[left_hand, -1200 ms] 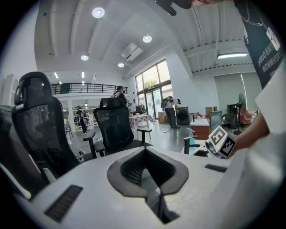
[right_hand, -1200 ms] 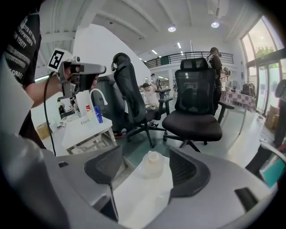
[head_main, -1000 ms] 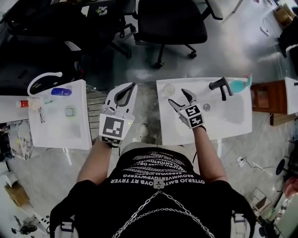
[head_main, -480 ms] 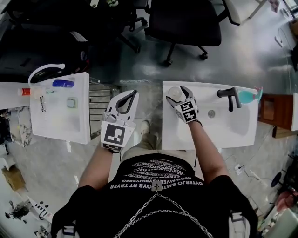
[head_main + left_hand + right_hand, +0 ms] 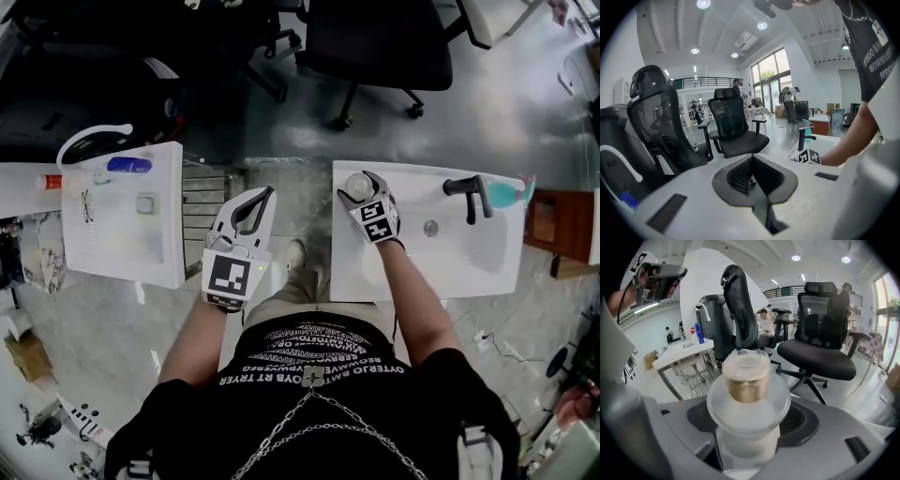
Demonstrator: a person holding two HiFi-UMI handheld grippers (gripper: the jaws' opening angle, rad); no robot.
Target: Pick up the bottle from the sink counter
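Head view, right gripper [image 5: 365, 190]: out over the sink counter [image 5: 412, 281], with its jaws wrapped round the bottle [image 5: 356, 183].
Head view, bottle: upright between those jaws at the counter's far left corner, close to both edges. Bare floor [image 5: 300, 192] lies just past the jaw tips and to their left.
Head view, room to the right: the faucet [image 5: 466, 190] and a teal dispenser [image 5: 506, 194] stand well to this gripper's right, with open basin between.
Head view, left gripper [image 5: 266, 194]: held over the floor gap between the counter and a white table [image 5: 122, 248], touching neither. The table's edge is near on its left and the counter's edge near on its right.
Left gripper view, jaws: the tips are together and the hollow behind them holds nothing.
Left gripper view, ahead: open floor, then a black office chair [image 5: 736, 129] well apart. The person's forearm [image 5: 853, 140] is off to the right.
Right gripper view, jaws: clamped on the bottle's pale body, one at each side below its wide shoulder. The gold cap [image 5: 746, 383] stands clear above them.
Right gripper view, beyond: floor, then high-backed chairs [image 5: 820, 350] well past the bottle.
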